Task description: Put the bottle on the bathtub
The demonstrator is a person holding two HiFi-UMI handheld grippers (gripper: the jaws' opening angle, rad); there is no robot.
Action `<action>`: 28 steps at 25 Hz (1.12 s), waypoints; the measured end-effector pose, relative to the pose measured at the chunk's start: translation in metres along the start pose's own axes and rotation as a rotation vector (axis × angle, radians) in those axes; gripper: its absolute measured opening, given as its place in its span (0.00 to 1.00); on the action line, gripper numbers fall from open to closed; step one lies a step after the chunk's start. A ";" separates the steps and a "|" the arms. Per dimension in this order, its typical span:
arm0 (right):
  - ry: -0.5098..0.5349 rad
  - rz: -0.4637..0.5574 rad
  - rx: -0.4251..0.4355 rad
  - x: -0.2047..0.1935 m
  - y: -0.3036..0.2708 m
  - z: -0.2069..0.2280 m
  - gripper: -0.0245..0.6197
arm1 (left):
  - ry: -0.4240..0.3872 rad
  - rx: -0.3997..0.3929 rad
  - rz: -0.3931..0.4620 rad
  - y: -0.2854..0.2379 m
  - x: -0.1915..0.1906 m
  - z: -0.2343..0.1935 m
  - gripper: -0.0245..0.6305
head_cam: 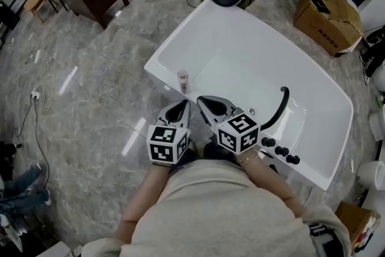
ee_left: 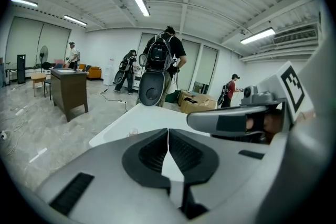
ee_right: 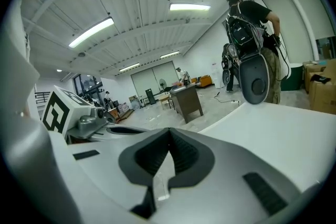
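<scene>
White bathtub [head_cam: 240,51], grey marbled floor [head_cam: 90,105]

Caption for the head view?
Bottle stands upright on bathtub rim; left gripper and right gripper, both shut and empty, hover nearby.

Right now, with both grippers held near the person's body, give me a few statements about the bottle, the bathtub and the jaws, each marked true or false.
1. The small clear bottle stands upright on the rim of the white bathtub. True.
2. The left gripper holds the bottle. False: its jaws are together on nothing, apart from the bottle.
3. The right gripper has its jaws together. True.
4. The curved black spout lies on the floor. False: it is inside the bathtub.
5. The brown cardboard box sits in the bathtub. False: it stands on the floor beyond it.
</scene>
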State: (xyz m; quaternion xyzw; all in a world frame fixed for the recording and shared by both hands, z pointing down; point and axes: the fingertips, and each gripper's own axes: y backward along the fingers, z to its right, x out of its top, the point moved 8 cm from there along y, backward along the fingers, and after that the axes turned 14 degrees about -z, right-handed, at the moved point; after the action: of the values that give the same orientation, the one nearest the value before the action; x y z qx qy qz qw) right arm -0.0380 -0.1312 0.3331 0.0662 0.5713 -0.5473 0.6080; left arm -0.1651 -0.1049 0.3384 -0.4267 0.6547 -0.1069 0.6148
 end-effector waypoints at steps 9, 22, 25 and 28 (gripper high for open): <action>-0.020 -0.011 0.014 -0.005 0.000 0.001 0.03 | 0.008 -0.006 -0.012 -0.002 -0.003 -0.002 0.05; -0.019 -0.029 0.039 -0.009 0.000 0.001 0.03 | 0.027 -0.019 -0.029 -0.004 -0.006 -0.001 0.05; -0.018 -0.034 0.037 -0.009 0.000 0.001 0.03 | 0.032 -0.019 -0.027 -0.003 -0.006 -0.001 0.05; -0.018 -0.035 0.038 -0.010 -0.001 0.000 0.03 | 0.039 -0.017 -0.025 -0.001 -0.007 -0.002 0.05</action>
State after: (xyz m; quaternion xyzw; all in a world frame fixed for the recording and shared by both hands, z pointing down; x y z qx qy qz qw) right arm -0.0361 -0.1259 0.3412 0.0627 0.5563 -0.5691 0.6023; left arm -0.1676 -0.1016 0.3444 -0.4379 0.6620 -0.1172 0.5969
